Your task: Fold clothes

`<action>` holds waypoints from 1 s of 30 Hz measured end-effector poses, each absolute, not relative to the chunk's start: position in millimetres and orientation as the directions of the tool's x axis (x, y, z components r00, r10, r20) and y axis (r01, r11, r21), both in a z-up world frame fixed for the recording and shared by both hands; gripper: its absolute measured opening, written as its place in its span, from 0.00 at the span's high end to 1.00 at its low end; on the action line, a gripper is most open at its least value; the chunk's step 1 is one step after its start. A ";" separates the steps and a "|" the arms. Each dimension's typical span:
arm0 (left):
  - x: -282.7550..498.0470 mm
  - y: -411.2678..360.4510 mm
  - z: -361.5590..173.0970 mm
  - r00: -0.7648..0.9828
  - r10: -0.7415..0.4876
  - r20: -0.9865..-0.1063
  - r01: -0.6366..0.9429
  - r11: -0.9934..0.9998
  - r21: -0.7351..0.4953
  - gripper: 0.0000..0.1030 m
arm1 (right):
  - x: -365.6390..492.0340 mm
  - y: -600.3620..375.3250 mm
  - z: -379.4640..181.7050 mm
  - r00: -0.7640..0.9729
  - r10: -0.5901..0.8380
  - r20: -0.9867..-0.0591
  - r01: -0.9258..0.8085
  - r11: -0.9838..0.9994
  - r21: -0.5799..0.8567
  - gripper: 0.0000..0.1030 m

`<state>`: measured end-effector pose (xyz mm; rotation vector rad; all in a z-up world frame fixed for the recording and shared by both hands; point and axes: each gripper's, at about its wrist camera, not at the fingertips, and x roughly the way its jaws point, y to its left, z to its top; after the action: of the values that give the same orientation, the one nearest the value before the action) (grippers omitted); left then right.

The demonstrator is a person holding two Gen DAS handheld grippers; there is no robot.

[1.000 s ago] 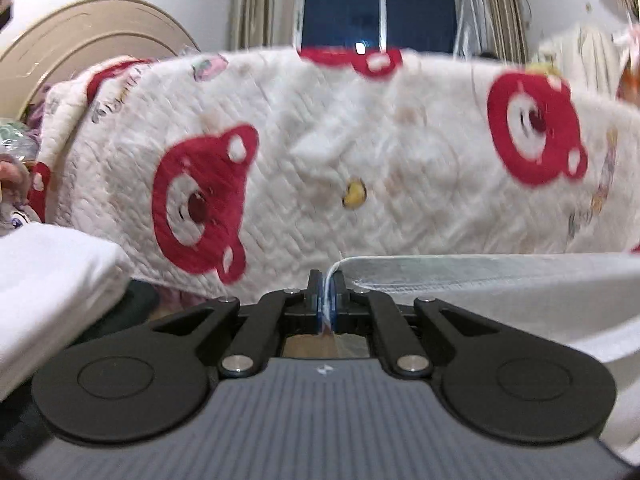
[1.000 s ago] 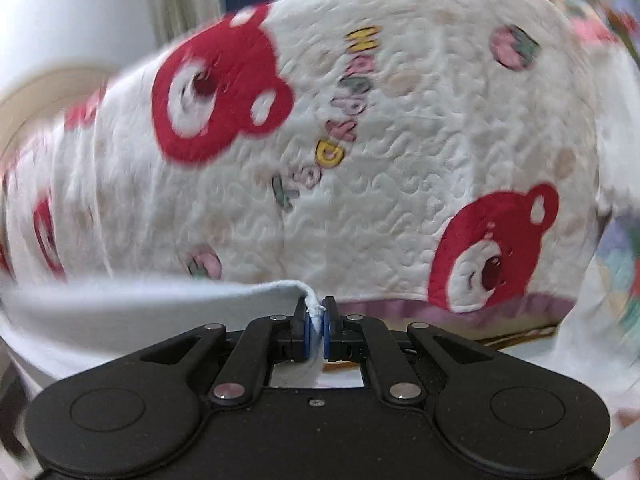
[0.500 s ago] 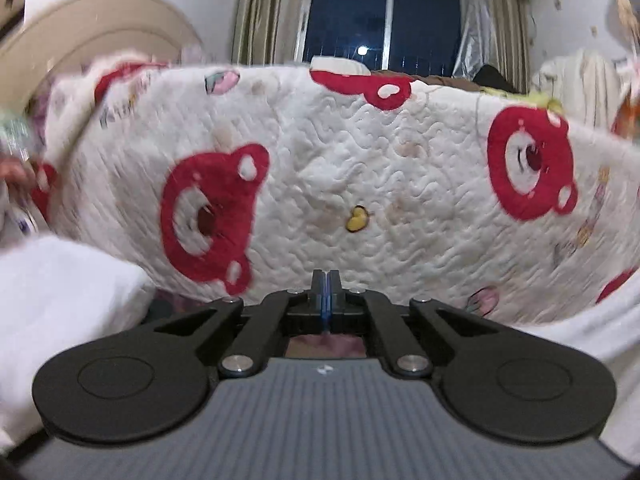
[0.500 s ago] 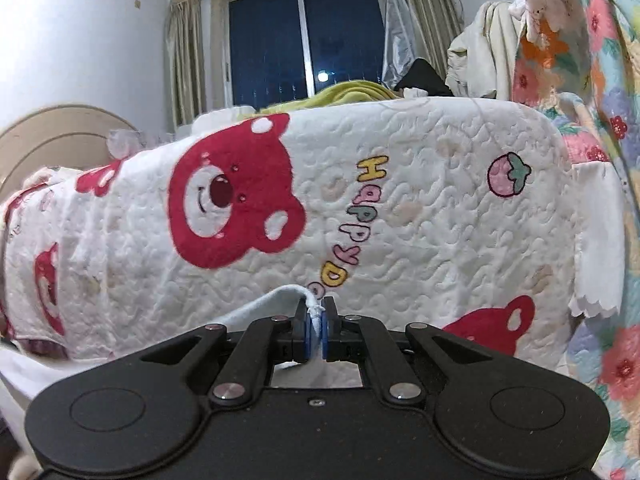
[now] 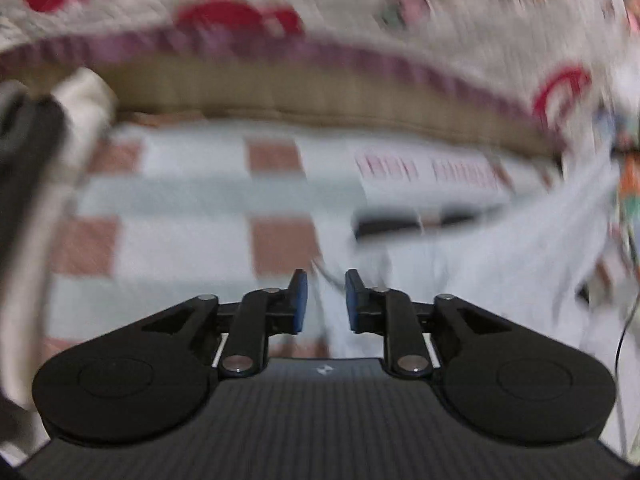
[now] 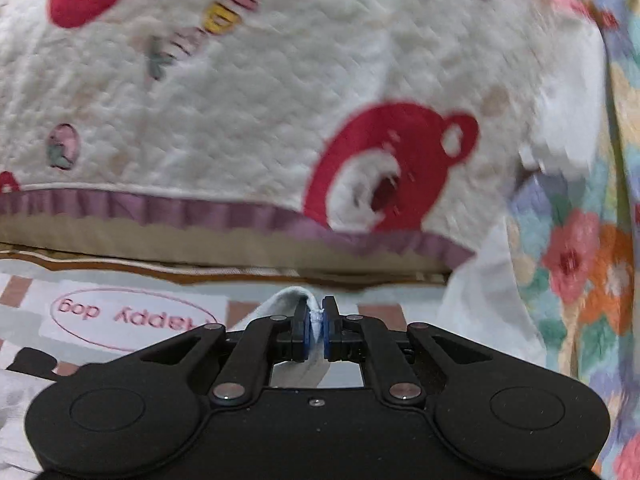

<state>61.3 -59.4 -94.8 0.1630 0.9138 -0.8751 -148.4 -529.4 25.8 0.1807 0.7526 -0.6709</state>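
Observation:
The white garment [image 5: 500, 264] lies blurred on the checked mat [image 5: 192, 208], spreading from under my left gripper [image 5: 326, 302] toward the right. The left jaws are opening, their blue pads [image 5: 299, 304] stand apart, and the cloth shows below the gap without being pressed. My right gripper [image 6: 316, 322] points down at the mat [image 6: 132, 312] and is shut on a bunched white edge of the garment [image 6: 280, 300], which trails off to its left.
A bed draped in a white quilt with red bears [image 6: 280, 100] rises just beyond the mat, its purple hem [image 5: 280, 48] low. A floral cloth [image 6: 580, 260] hangs at the right. A dark and white blurred shape [image 5: 48, 168] crowds the left wrist view's left edge.
Both views have tipped down from the quilt to the mat. The left gripper let go of the white garment's edge, stood shut on nothing, and now has its jaws apart. The right grip is unchanged.

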 end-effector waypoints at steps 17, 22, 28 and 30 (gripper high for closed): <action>18.9 -107.7 -124.9 0.446 -0.543 -0.711 0.836 0.537 0.115 0.91 | -158.6 -542.5 18.3 0.583 -0.391 -0.713 0.572 0.820 0.017 0.93; 78.0 -122.4 -43.5 0.605 -0.550 -0.576 0.738 0.658 0.147 0.91 | -131.6 -556.6 36.3 0.673 -0.326 -0.664 0.510 0.855 0.097 0.94; 148.5 -162.7 -1.5 0.712 -0.478 -0.514 0.620 0.772 0.140 0.91 | -90.3 -595.3 67.0 0.714 -0.357 -0.603 0.548 0.821 0.162 0.94; 170.8 -170.8 -16.6 0.692 -0.456 -0.560 0.605 0.789 0.106 0.91 | -76.0 -607.5 64.3 0.689 -0.354 -0.632 0.554 0.820 0.144 0.94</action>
<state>170.8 -170.8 -16.6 0.2939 0.5413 -0.6020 -76.0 -607.5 64.3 0.3387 0.6281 -0.5189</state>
